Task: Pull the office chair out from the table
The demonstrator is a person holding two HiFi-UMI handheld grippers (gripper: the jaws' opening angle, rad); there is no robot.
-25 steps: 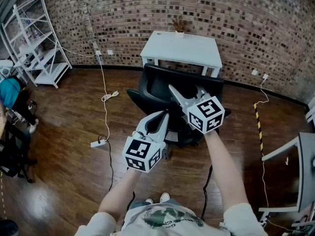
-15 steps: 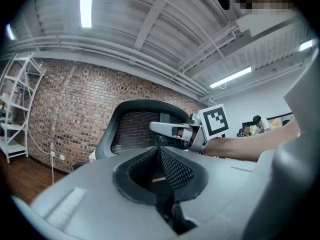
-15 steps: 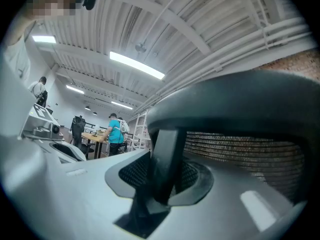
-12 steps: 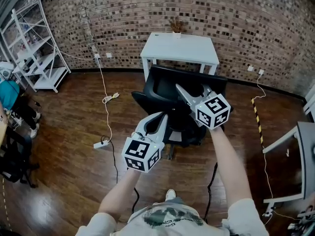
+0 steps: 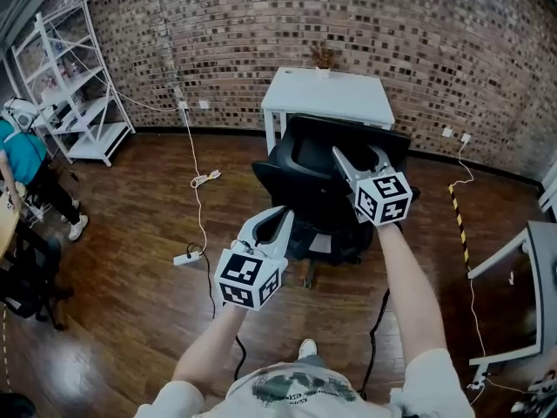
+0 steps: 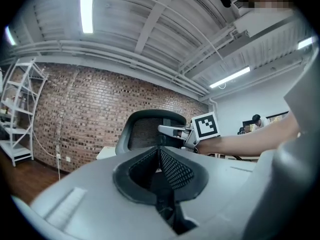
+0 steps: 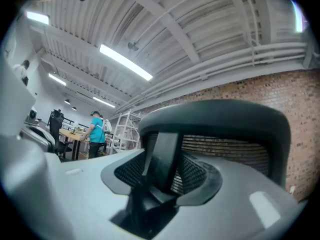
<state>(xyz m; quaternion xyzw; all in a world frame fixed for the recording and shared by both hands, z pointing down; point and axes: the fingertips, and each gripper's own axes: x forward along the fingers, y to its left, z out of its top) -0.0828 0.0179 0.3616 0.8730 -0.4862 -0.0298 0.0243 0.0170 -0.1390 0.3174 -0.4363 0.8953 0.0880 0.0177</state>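
Chair [image 5: 326, 194] stands just near the white table [image 5: 329, 97] at the far brick wall [image 5: 261, 33], back toward the person, seat side toward the table. Cannot tell if chair and table touch.

Right gripper [image 5: 357, 152] is at the top of the chair back, pointing about level. Its jaws are wide and have just been opening. In the right gripper view a dark upright bar [image 7: 161, 156] of the chair back stands between the right gripper's [image 7: 162, 160] jaws, and the pads do not look pressed on it. The curved top rim of the chair [image 7: 215, 116] arches just beyond.

Left gripper [image 5: 280, 213] hangs near and left of the chair, apart from it, level. In the left gripper view the left gripper [image 6: 159, 151] has its jaws narrow, pads about together, nothing in them; the chair back [image 6: 147, 129] and the right gripper [image 6: 175, 130] show beyond.

Small plant [image 5: 324, 57] on the table's far edge. White shelf rack [image 5: 74, 85] far left. Power strip [image 5: 187, 258] with cable on the wood floor [image 5: 130, 303], left of the chair. Person in a teal shirt [image 5: 16, 146] at the left edge.
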